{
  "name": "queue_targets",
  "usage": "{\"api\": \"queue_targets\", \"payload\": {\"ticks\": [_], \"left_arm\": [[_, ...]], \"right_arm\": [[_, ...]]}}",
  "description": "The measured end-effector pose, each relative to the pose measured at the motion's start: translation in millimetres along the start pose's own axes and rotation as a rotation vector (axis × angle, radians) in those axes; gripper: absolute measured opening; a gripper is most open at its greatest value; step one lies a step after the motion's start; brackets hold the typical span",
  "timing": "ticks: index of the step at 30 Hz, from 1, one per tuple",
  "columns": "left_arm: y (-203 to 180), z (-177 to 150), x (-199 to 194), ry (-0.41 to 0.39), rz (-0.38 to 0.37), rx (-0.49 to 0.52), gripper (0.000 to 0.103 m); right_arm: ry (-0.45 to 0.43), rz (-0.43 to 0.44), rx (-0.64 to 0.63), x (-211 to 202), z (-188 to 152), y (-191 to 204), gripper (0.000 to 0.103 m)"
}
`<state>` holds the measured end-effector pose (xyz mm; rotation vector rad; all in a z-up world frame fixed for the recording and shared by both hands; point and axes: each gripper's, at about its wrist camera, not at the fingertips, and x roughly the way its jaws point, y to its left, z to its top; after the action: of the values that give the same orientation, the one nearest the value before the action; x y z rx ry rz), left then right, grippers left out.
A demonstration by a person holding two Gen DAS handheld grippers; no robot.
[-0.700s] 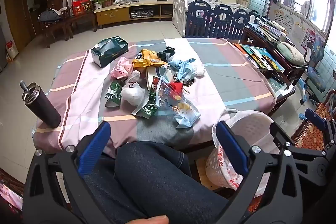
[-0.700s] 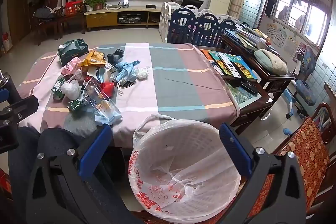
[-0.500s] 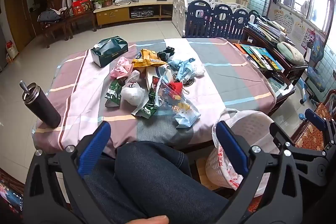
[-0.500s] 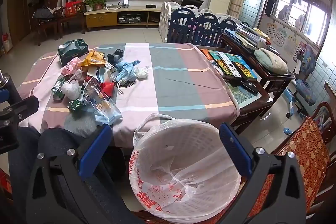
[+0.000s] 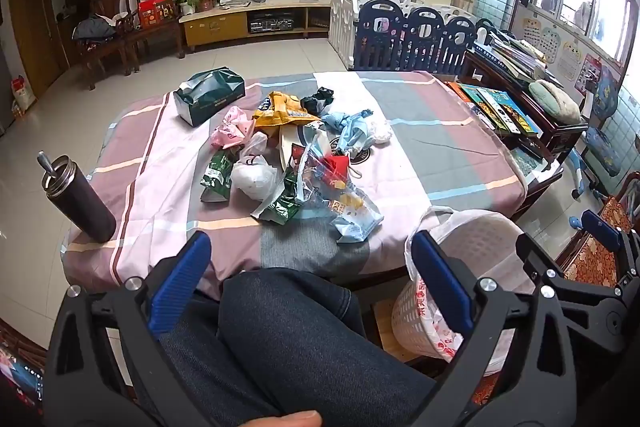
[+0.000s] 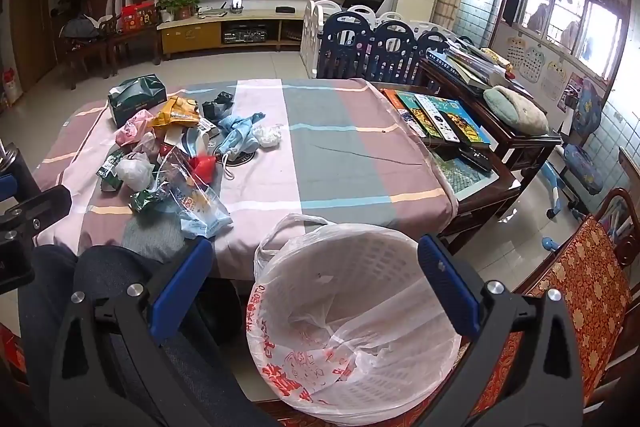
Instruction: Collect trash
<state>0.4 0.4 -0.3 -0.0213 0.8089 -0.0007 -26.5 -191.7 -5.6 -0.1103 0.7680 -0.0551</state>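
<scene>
Left wrist view: left gripper [image 5: 306, 261] wide open, empty. Centre-frame wrapper pile [image 5: 294, 163] looks light, crinkly, probably slippery; pinch the clear bag's [image 5: 340, 199] edge.

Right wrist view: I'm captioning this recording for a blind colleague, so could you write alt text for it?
An open right hand-held gripper hangs empty over a white bin lined with a plastic bag, beside a table under a striped cloth. A heap of wrappers and bags lies on the table's left part, with a green tissue box behind it.
</scene>
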Motion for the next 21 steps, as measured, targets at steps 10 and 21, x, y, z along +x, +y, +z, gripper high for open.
{"api": "queue_targets", "payload": {"ticks": [10,21], "left_arm": [[0.2,0.0,0.2,0.002,0.000,0.001,0.100],[-4.0,-9.6,5.8,-0.004,0.024,0.046,0.100]], "right_arm": [[0.004,-0.009,0.024,0.7,1.3,-6.7,0.100],[-0.009,-0.002,0.071,-12.5,8.6,-19.2,0.100]]}}
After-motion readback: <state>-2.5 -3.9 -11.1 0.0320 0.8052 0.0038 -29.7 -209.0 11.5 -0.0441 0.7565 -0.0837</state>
